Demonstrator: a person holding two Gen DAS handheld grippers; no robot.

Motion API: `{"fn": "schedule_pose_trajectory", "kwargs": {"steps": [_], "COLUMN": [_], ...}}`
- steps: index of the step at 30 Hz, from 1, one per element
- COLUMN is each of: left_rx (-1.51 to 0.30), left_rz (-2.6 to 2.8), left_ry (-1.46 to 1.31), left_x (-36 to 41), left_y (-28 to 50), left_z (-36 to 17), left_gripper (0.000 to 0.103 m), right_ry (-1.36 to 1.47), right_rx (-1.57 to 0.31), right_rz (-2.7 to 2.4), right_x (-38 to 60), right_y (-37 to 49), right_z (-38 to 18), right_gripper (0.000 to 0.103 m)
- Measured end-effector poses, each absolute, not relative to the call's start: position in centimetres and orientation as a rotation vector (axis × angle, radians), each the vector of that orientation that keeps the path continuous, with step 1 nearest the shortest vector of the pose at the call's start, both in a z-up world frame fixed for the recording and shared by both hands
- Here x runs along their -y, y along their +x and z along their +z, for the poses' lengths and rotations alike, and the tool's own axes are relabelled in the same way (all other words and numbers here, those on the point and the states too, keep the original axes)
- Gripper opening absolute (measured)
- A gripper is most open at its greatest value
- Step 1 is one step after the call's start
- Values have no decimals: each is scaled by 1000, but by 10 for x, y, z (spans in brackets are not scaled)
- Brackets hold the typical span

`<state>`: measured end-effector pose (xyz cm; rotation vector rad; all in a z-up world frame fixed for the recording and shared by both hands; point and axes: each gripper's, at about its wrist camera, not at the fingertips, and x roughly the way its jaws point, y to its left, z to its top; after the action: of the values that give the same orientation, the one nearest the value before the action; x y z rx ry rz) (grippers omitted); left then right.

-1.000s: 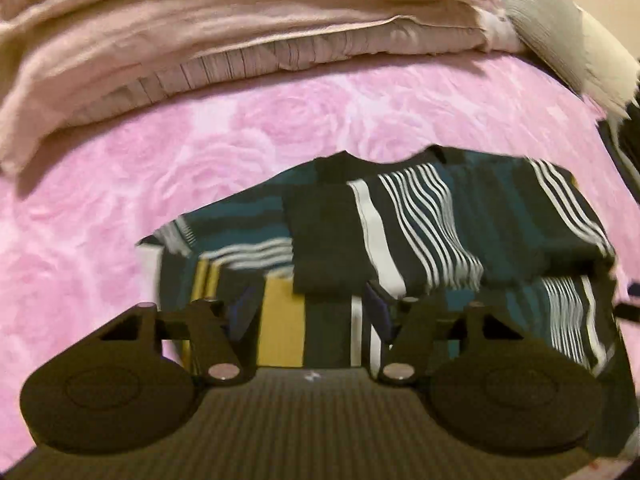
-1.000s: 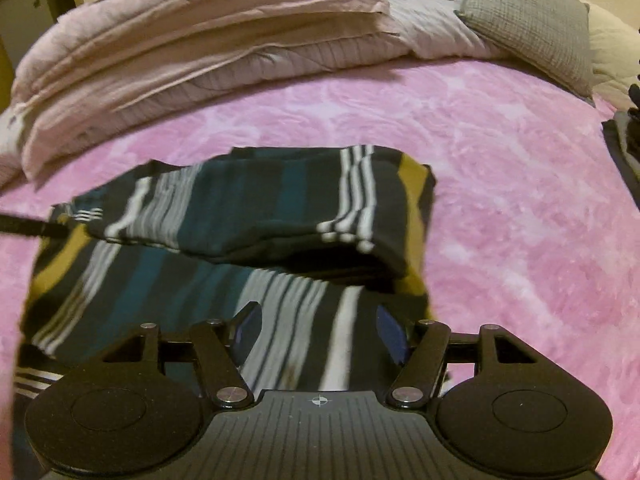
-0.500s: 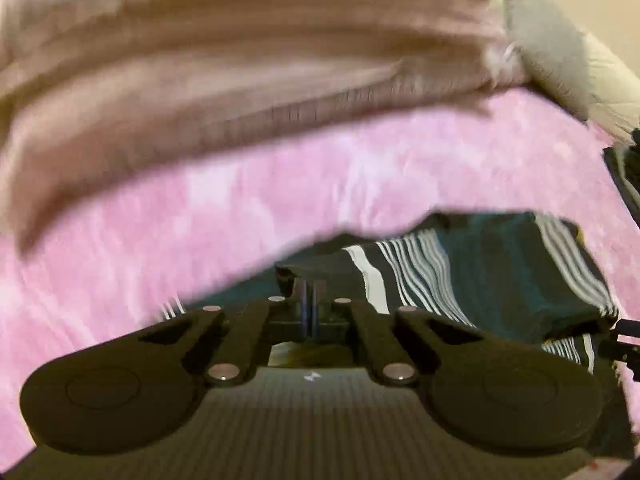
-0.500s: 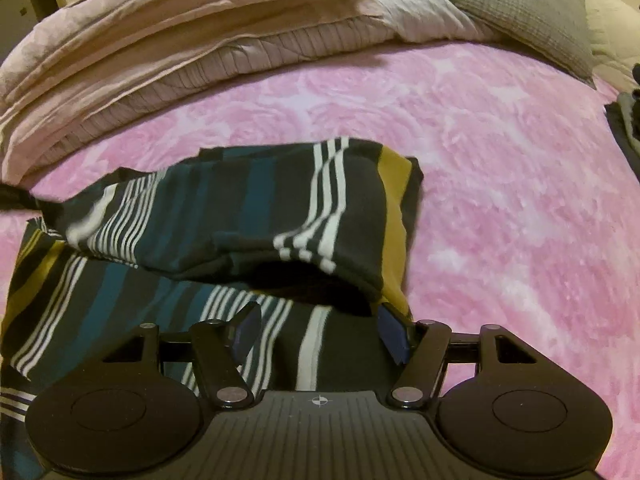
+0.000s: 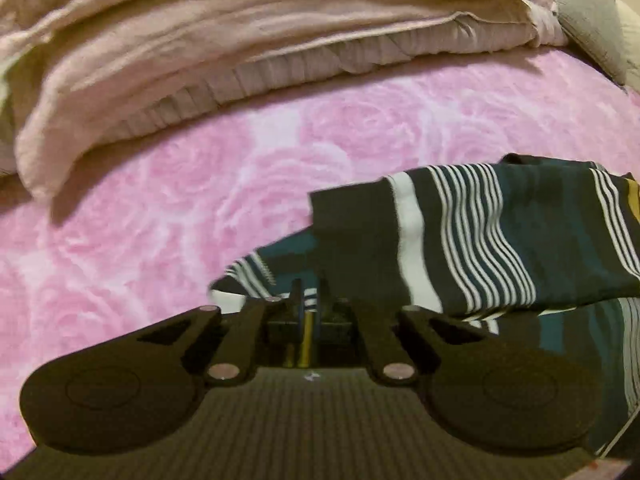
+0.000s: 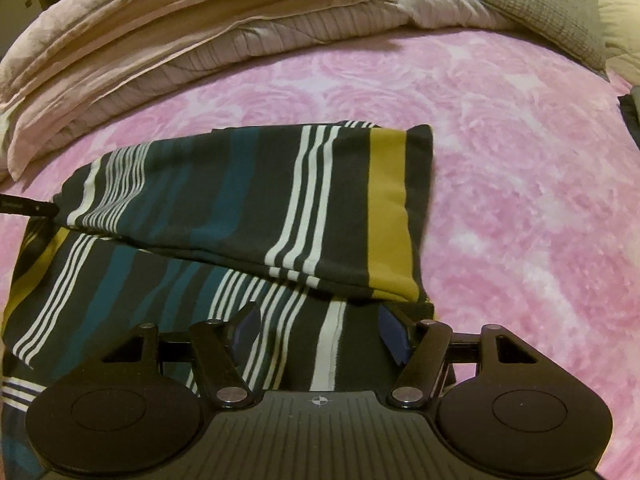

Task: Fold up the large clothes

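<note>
The striped garment (image 6: 248,216), dark with teal, white and mustard bands, lies on the bed, spread over a pink rose-patterned blanket (image 6: 520,184). One part of it is folded over the rest, so that a doubled layer with a mustard band lies across the lower layer nearest the cameras.

The left hand-held gripper (image 5: 308,300) has its jaws drawn almost together, with a thin fold of the striped garment (image 5: 460,240) pinched between them at the cloth's left edge; its jaws have just been closing. In the right wrist view its tip shows as a dark bar at the left edge of the cloth.

The right hand-held gripper (image 6: 320,328) stands wide open over the lower layer, the cloth lying between its blue pads, which do not press on it; the right pad sits by the fold's corner.

Beyond the garment, a stack of folded beige bedding (image 6: 180,32) lies along the far side of the bed, with a grey pillow (image 6: 532,8) to its right.
</note>
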<state>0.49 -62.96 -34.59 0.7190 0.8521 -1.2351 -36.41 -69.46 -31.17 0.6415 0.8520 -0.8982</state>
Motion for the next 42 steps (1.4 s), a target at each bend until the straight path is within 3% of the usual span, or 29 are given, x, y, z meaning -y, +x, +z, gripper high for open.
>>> {"fn": "schedule_pose_trajectory", "kwargs": {"steps": [5, 11, 16, 22, 28, 33, 39, 42], "left_rx": [-800, -814, -809, -905, -921, -869, -803, -734], "left_rz": [-1325, -1365, -1365, -1405, -1478, -1487, -1494, -1556], "left_ry": [730, 816, 801, 837, 989, 1062, 1153, 1234], "left_x": [618, 622, 596, 522, 426, 361, 306, 268], "left_y": [-16, -35, -38, -66, -112, -135, -173, -211], "left_z": [-337, -373, -352, -344, -357, -352, -340, -334], "left_gripper": [6, 8, 9, 9, 11, 11, 12, 18], "right_ry": [668, 804, 777, 890, 829, 740, 591, 517], "right_rx": [-765, -759, -715, -790, -945, -1146, -1221, -1206], "right_rz": [-856, -875, -899, -954, -914, -829, -645, -527], "right_x": [710, 736, 713, 642, 563, 511, 481, 472], "right_y": [-360, -368, -382, -409, -458, -488, -493, -498], "right_z": [-307, -340, -322, -321, -318, -319, -312, -307], "right_gripper": [62, 60, 60, 60, 60, 60, 61, 61]}}
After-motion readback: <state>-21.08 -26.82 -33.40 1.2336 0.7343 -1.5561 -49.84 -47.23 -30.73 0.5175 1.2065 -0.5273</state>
